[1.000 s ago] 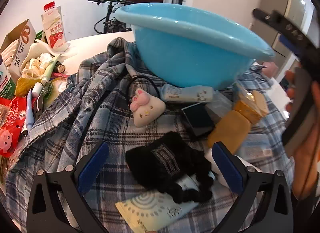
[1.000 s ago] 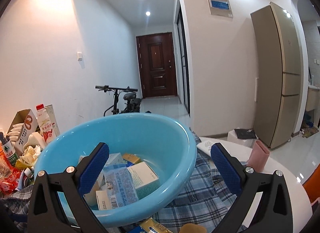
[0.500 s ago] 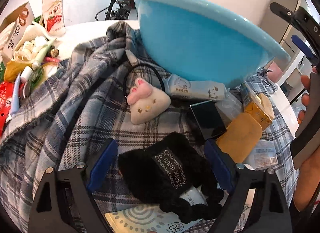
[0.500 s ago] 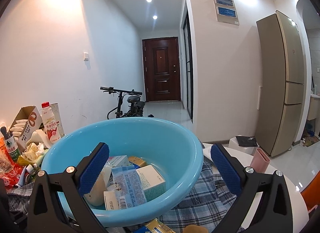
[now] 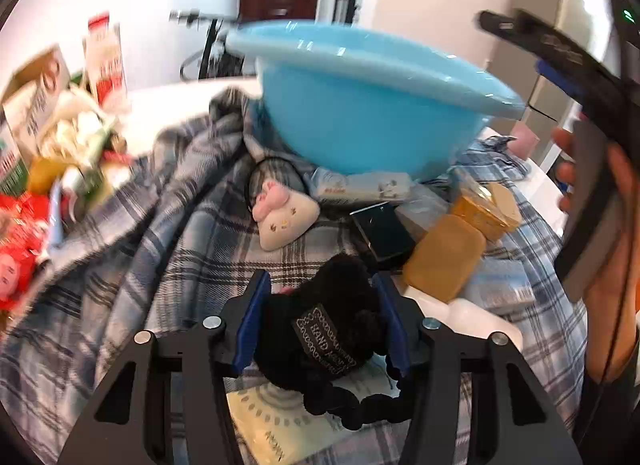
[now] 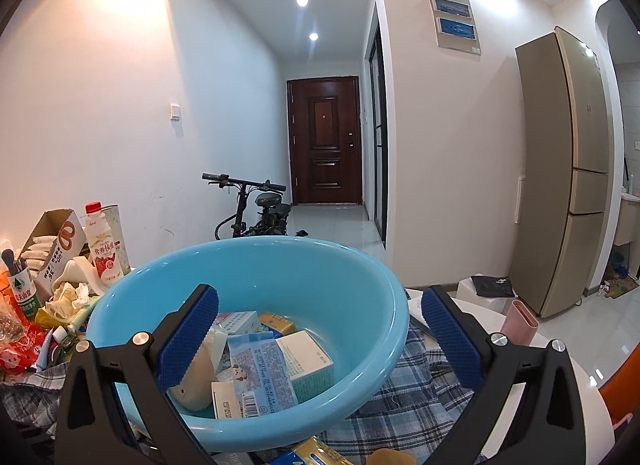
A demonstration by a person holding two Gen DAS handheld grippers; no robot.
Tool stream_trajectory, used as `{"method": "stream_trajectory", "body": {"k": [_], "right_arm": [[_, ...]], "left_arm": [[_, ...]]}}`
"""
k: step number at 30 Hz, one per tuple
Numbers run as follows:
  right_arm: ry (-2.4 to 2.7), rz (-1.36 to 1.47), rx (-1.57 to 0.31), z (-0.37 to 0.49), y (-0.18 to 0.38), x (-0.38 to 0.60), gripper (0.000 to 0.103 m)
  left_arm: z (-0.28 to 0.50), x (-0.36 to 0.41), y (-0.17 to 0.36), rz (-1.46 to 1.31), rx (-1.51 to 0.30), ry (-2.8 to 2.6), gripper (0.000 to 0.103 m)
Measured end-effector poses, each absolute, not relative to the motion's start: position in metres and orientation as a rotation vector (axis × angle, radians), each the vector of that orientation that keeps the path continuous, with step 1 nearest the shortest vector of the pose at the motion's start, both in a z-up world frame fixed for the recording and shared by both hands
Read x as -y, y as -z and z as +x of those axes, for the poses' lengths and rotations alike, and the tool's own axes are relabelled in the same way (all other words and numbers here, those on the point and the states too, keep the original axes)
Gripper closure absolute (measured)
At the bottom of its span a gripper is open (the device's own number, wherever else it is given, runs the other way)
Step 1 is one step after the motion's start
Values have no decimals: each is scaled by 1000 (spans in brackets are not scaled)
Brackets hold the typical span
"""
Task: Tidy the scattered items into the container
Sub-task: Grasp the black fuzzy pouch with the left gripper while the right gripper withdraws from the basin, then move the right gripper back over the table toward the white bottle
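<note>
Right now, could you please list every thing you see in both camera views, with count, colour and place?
round plastic basin: 1, light blue, on the plaid cloth
boxes and packets: several, white, blue, yellow, inside the basin
checked cloth: 1, blue-grey plaid, covering the table
fluffy scrunchie with label: 1, black, between the left gripper's pads
cat-face plush: 1, cream and pink, before the basin
flat square box: 1, black, right of the plush
soft tan pad: 1, tan, right of the black box
strawberry milk bottle: 1, white and red, far left
folding bicycle: 1, black, by the wall
tall refrigerator: 1, beige, right
left gripper: shut on the scrunchie
right gripper: open, above the basin
</note>
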State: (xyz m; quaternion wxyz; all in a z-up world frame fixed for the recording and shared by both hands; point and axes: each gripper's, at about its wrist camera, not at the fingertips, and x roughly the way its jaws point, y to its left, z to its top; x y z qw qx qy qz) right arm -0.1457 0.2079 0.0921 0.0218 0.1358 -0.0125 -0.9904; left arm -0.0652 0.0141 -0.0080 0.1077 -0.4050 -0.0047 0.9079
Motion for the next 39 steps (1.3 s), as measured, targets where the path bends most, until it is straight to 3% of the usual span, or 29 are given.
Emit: {"method": "stream_trajectory", "body": {"k": [7,8,9,11,13,15,22,23,25,27,39], "right_arm": [[3065,423,-5,-147,-90,-198,0],[3065,427,-16,-147,-89,-196,0],[3065,428,-23,-148,-89,-195,0],[3064,431,-34,-149,-88,-193,0],[3062,439,-40,-150,-87,-192,0],[3061,445,-45,-150,-86,-191,0],[3052,454,-51,-150,-85,-191,0],[3051,454,-56,-150,-85,-190,0],[3049,455,-64,-149,-85,-190,0],[3046,457,-70,-149,-84,-189,0],[3001,439,-63,-143,-96,-185,0]], "left_arm": [[-46,-8,-1,-1114,-2,-2675,54],[-46,-9,1,-1134,-7,-2669,51],[-48,-9,3,-1161,-11,-2665,42],[-48,-5,8,-1190,-1,-2663,38],[-45,-3,13,-1223,-2,-2667,21],[-43,-1,19,-1266,-6,-2669,16],[-25,1,28,-1262,-3,-2653,17],[-23,1,28,-1245,4,-2654,20],[-22,1,25,-1220,9,-2663,41],[-22,2,22,-1191,27,-2663,47],[-25,11,-4,-1025,84,-2744,49]]}}
